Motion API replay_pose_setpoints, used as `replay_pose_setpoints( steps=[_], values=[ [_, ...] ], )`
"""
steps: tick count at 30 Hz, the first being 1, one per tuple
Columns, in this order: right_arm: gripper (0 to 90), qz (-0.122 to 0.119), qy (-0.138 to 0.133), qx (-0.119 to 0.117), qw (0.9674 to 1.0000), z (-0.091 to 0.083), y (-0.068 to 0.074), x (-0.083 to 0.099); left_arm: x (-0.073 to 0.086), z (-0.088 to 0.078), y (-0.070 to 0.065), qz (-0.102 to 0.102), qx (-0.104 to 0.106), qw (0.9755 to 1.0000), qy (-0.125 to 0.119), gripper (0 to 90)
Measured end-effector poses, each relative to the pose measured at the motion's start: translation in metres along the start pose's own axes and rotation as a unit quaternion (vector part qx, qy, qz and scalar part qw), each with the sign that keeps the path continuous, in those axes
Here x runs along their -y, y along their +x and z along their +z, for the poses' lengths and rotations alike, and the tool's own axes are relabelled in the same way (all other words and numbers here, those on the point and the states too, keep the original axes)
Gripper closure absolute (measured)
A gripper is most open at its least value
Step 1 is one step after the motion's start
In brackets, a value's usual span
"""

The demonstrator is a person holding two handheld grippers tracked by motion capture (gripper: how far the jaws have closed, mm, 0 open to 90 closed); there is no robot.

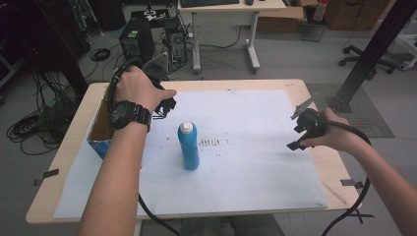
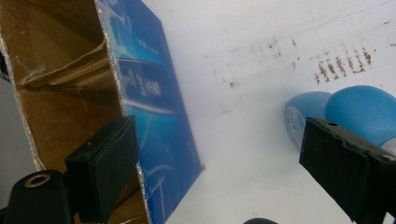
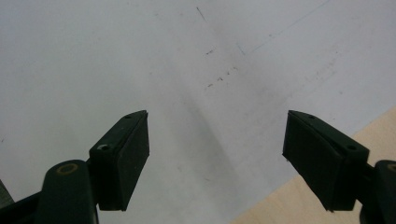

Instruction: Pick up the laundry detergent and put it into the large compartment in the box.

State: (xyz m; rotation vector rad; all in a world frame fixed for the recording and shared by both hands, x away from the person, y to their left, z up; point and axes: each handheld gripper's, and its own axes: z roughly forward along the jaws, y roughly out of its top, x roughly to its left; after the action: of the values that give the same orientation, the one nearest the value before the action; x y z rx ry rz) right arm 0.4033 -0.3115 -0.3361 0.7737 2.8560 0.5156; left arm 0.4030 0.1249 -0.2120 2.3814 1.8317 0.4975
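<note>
A wooden table (image 1: 314, 162) carries a large white sheet (image 1: 255, 167) that covers most of its top. A blue bottle (image 1: 189, 146) with a white cap stands upright on the sheet, a little left of the middle and nearer to the near edge than to the far one. At the left edge of the table there is an open cardboard box (image 1: 101, 129) with a blue printed side; its brown inside is visible. The left gripper (image 1: 167, 107) is held above the sheet, just beside the box and behind the bottle, and the hand (image 1: 135, 88) on it wears a black watch (image 1: 129, 115). In the left gripper view its jaws stand wide apart with nothing between them; the box wall (image 2: 149, 116) is at one side and the bottle (image 2: 345, 112) at the other. The right gripper (image 1: 298, 137) is held near the right edge of the table, well apart from the bottle. In the right gripper view its jaws are also spread wide and hold nothing, above the white sheet (image 3: 140, 60) and a corner of bare wood (image 3: 289, 205). Dark smudges (image 1: 210, 142) mark the sheet just right of the bottle.
</note>
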Motion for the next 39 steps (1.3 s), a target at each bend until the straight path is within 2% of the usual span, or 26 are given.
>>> replay_pose_setpoints(
  steps=[11,18,30,39],
  values=[
    [22.3,-0.002,0.015,0.002,0.9999,0.002,0.001,0.001,0.0,-0.004,-0.003,0.0,-0.007,0.9999,-0.011,10.5],
    [21.9,-0.001,0.022,0.001,0.9998,0.004,0.002,0.002,-0.002,-0.006,-0.006,-0.001,-0.001,0.9999,-0.014,10.7],
    [21.9,-0.001,0.019,-0.001,0.9998,0.004,0.002,0.002,-0.004,-0.012,-0.012,-0.026,0.005,0.9996,-0.009,9.3],
    [21.9,-0.006,0.015,-0.001,0.9999,0.003,0.005,0.002,-0.006,-0.024,-0.026,-0.044,0.01,0.9989,-0.007,7.9]
  ],
)
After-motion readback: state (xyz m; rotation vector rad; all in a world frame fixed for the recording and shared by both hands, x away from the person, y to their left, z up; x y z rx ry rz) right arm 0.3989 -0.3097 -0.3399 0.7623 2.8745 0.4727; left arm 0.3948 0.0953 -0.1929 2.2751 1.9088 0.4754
